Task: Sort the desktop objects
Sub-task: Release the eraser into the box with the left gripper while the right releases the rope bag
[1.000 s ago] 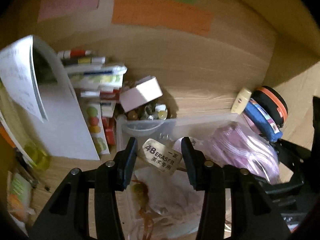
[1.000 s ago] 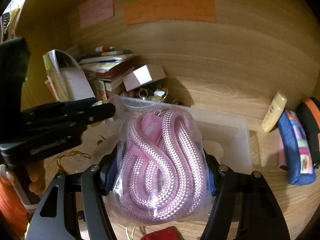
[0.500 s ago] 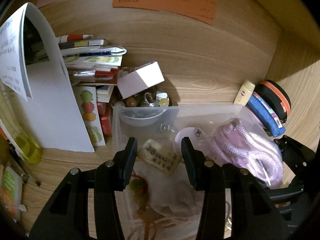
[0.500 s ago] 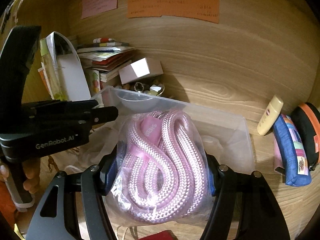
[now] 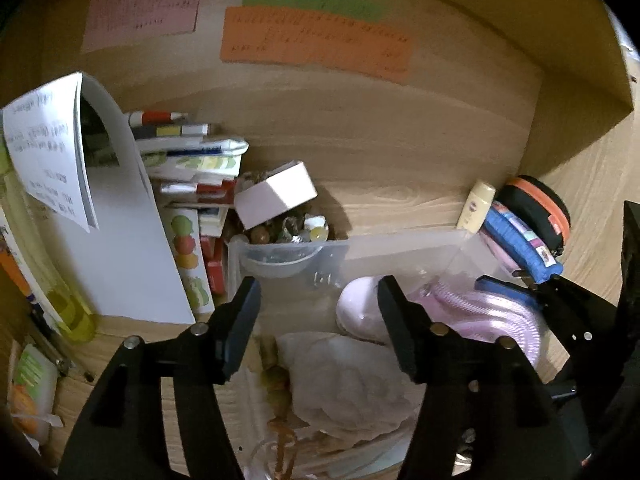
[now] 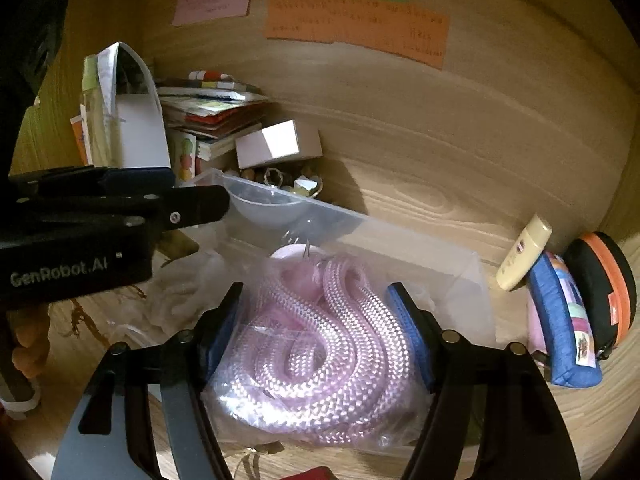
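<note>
A clear plastic bin stands on the wooden desk against the back wall. My left gripper hovers over its left half, jaws opening with nothing between them. Below it lie a crumpled white bag, a pink round thing and a string of beads. I cannot see the eraser. My right gripper holds a clear bag of pink rope low in the bin's right half. Its blue pads still touch the bag as the jaws ease apart.
Behind the bin sit a small bowl of trinkets, a white box and a stack of books. A cream tube, a blue pouch and a black-orange case lean at the right. A bent booklet stands left.
The left jaws have spread and the eraser they held is gone from between them. The right gripper has sunk with the rope bag deeper into the bin.
</note>
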Available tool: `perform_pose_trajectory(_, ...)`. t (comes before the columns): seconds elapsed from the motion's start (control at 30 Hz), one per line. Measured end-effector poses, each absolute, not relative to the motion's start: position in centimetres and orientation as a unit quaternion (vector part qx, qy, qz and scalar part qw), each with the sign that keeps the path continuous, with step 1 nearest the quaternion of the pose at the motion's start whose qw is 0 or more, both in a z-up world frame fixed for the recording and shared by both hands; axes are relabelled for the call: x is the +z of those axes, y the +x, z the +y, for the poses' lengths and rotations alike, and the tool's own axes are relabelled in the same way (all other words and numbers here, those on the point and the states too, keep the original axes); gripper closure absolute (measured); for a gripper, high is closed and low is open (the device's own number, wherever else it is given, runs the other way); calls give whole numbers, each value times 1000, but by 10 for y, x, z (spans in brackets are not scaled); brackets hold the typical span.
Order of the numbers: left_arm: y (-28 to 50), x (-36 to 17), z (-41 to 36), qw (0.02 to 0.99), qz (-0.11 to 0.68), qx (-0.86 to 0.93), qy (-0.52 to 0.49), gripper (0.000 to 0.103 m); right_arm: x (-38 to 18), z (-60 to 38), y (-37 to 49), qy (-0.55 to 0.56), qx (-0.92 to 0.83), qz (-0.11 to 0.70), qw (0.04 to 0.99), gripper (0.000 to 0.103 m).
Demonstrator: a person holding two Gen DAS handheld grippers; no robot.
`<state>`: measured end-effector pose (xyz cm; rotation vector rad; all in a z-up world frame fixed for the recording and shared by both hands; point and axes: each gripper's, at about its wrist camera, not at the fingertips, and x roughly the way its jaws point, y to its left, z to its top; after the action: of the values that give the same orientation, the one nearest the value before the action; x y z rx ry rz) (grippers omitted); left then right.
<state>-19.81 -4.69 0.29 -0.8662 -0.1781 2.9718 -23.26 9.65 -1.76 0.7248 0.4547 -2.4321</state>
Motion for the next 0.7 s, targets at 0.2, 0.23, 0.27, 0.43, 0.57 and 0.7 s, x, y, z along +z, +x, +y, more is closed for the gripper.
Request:
perform_pose_trajectory(0.2,-187,14,-47,9,-55,968,-246,31,-11,97,-220,231,-914,174,283,21)
perform_pose_trajectory(0.23,-186,15,-47,9,-57,969,-242,30,-10,96,-219,226,-915,176,284,21)
perform_pose_trajectory(0.27,-185,16,-48,12,-60,969,-240,30,-9,96,-217,224,-915,175,287,21)
perform_pose_trajectory(0.43,-182,22,-49,23,-63,969,-238,21,-7,97,-216,223,-914,176,290,21)
perform_pose_trajectory(0.57,-176,28,-42,34,-43,970,-237,15,-3,103,-214,220,-911,175,301,21)
perform_pose_trajectory(0.7,-166,33,-35,28,-27,974,-225,7,4,111,-211,222,-913,179,293,21)
